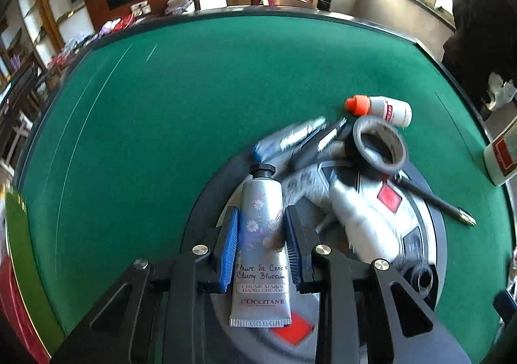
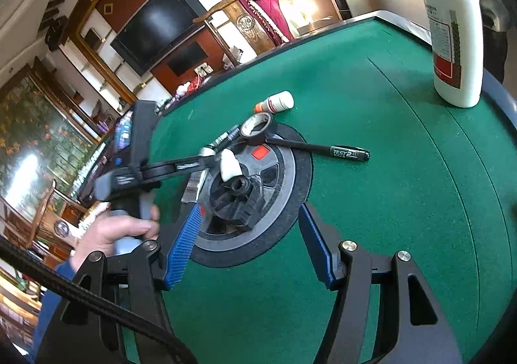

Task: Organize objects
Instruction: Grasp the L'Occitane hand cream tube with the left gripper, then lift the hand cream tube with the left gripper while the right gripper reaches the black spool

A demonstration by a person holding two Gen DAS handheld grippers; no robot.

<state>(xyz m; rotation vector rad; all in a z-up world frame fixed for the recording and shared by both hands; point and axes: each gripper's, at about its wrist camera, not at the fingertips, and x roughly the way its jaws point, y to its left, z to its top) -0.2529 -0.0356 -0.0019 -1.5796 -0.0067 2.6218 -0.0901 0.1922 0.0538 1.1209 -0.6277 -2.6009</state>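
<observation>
- The left gripper (image 1: 261,246) had its blue pads closed against the sides of a hand cream tube (image 1: 261,254), cap pointing away from the camera, above the round grey hub (image 2: 248,196) at the table's centre.
- The right gripper (image 2: 250,246) stood wide with nothing between its pads, over the near edge of the hub.
- The green felt table (image 1: 161,112) carried a small cluster beside the hub: a roll of tape (image 1: 379,146), a small bottle with an orange cap (image 1: 378,110) lying on its side, and a black pen (image 2: 318,148).
- A blurred silvery item (image 1: 287,138) lay near the tape, possibly another tube.
- A tall white bottle with a red cap (image 2: 454,37) stood upright near the table's far corner.
- Behind the table, a dark television (image 2: 155,28) hung on a panelled wall, and a maroon cloth (image 2: 268,10) was draped nearby.
</observation>
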